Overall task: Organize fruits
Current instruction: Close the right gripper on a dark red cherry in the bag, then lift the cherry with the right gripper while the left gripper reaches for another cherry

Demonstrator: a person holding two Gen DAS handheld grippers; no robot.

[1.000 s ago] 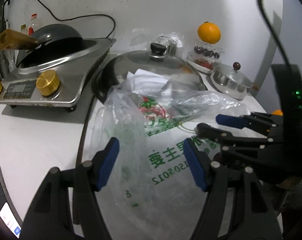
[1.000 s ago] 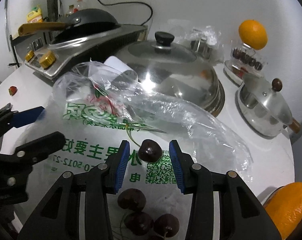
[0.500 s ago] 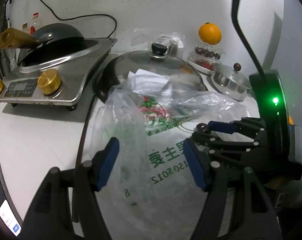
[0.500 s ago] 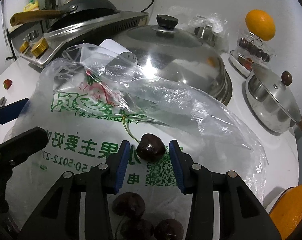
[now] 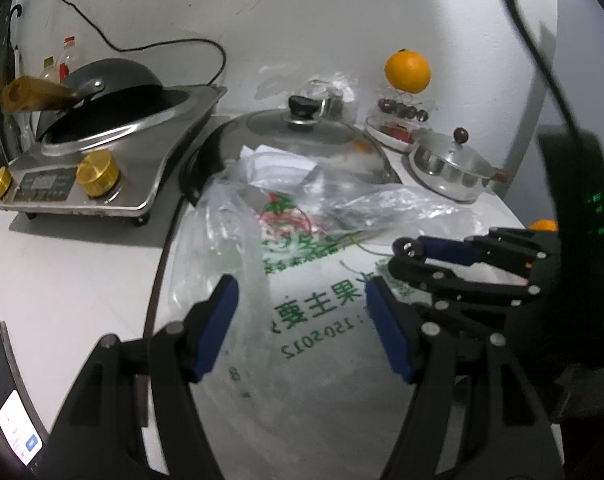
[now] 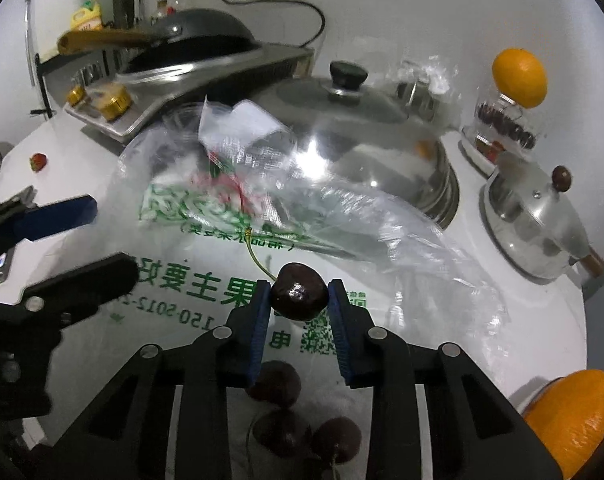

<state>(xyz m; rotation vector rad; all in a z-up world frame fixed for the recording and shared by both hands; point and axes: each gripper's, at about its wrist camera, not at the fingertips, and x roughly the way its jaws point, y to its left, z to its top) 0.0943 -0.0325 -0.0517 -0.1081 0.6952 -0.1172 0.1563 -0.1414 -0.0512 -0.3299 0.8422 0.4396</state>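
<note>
A dark cherry (image 6: 297, 298) with a green stem sits between the blue pads of my right gripper (image 6: 298, 292), whose jaws are closing and touch it on both sides. Below it, three more cherries (image 6: 281, 426) lie on a printed plastic bag (image 6: 205, 284). An orange (image 6: 574, 420) rests at the lower right. My left gripper (image 5: 302, 300) hovers open over the bag (image 5: 322, 320) with nothing between its fingers. The left wrist view also shows the right gripper (image 5: 410, 256) to the right. At the back, another orange (image 5: 406, 70) tops a clear stand holding cherries (image 5: 402, 110).
A large pan with a glass lid (image 5: 297, 140) stands behind the bag, a small steel pot (image 5: 450, 168) to its right. An induction cooker with a wok (image 5: 101, 160) sits at the left. A strawberry (image 6: 37, 161) and a phone (image 5: 9, 420) lie on the left counter.
The right gripper's jaws have come together onto the cherry and carried it a little up off the bag. The left gripper has stayed where it was.
</note>
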